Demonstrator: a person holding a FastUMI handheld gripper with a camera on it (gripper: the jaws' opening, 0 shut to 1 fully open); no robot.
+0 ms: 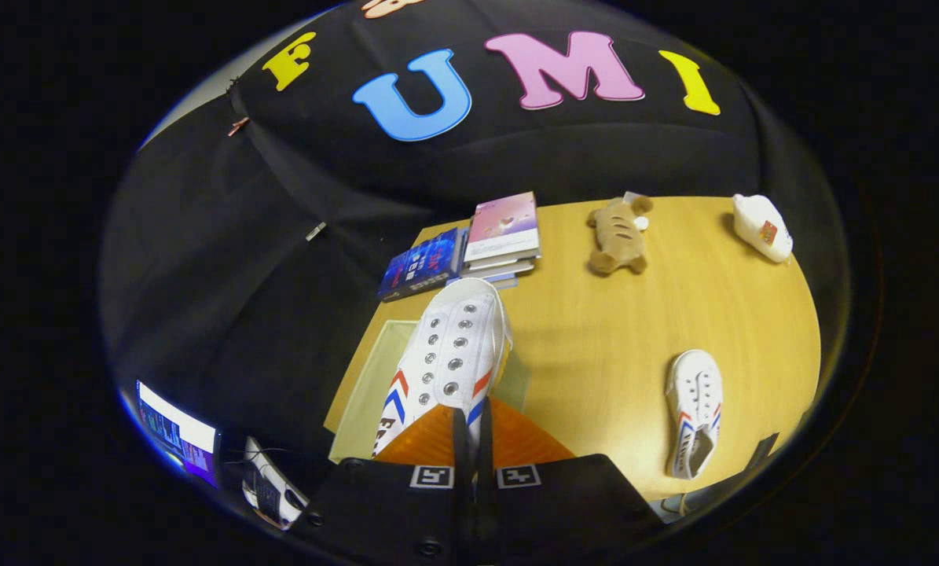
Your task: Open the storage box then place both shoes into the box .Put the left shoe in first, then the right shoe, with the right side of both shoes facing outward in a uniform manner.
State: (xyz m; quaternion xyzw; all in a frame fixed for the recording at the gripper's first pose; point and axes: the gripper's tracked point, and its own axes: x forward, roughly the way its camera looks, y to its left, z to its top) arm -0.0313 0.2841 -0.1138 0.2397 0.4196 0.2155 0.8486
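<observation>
Claw (pixel 469 440) clamped on white shoe (pixel 447 354), raised above open storage box (pixel 375 369) for lowering; second shoe (pixel 695 409) waiting on bench (pixel 634 314).

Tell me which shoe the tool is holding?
The white sneaker pinched between the tool's fingers, over the open storage box. The other white sneaker lies alone on the table, untouched.

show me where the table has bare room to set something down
The widest bare wood lies between the held shoe and the other shoe, reaching up to the plush toy. A smaller patch sits between the toy and the white bottle. It is crowded around the books and box, where the gripper grips the shoe.
</observation>
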